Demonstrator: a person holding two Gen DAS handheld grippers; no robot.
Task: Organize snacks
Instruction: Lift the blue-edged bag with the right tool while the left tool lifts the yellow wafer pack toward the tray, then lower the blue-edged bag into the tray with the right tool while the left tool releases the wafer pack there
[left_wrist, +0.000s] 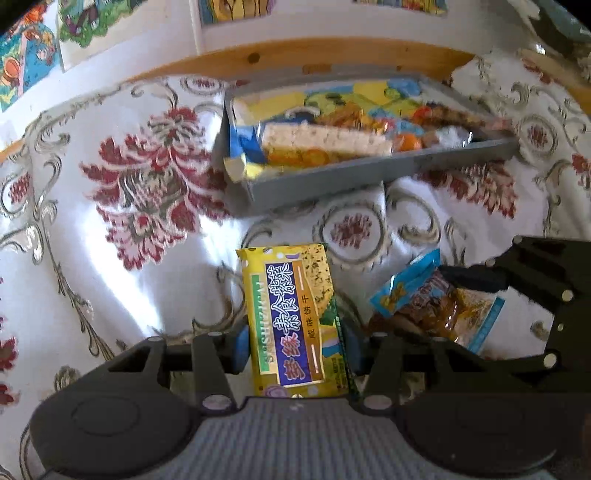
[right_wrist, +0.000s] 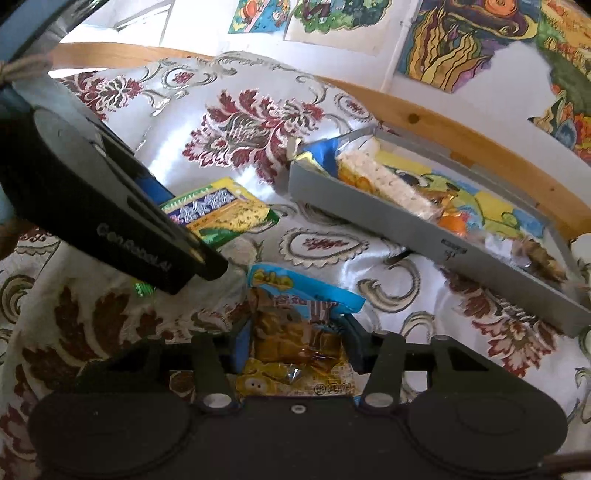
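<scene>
Now my left gripper (left_wrist: 295, 343) clamps the yellow cracker packet (left_wrist: 291, 321), my right gripper (right_wrist: 295, 350) clamps the blue snack pouch (right_wrist: 299, 332), near the grey tray (left_wrist: 332, 181).

Yellow cracker packet (left_wrist: 291, 321) beside blue snack packet (right_wrist: 301, 332).

1. The left tongs (left_wrist: 293, 341) have matte black linkage arms with open triangular cut-outs, joined by round silver screws.
2. Their finger pads (left_wrist: 242, 349) are blue.
3. Behind them sits a grey ribbed housing, flanked by two round black discs.
4. The right tongs (right_wrist: 295, 349) share the black linkage, silver screws and blue pads, but their central housing is plain black with one small silver screw.
5. Seen from the right wrist, the left tool's black body carries grey lettering along its side.
</scene>
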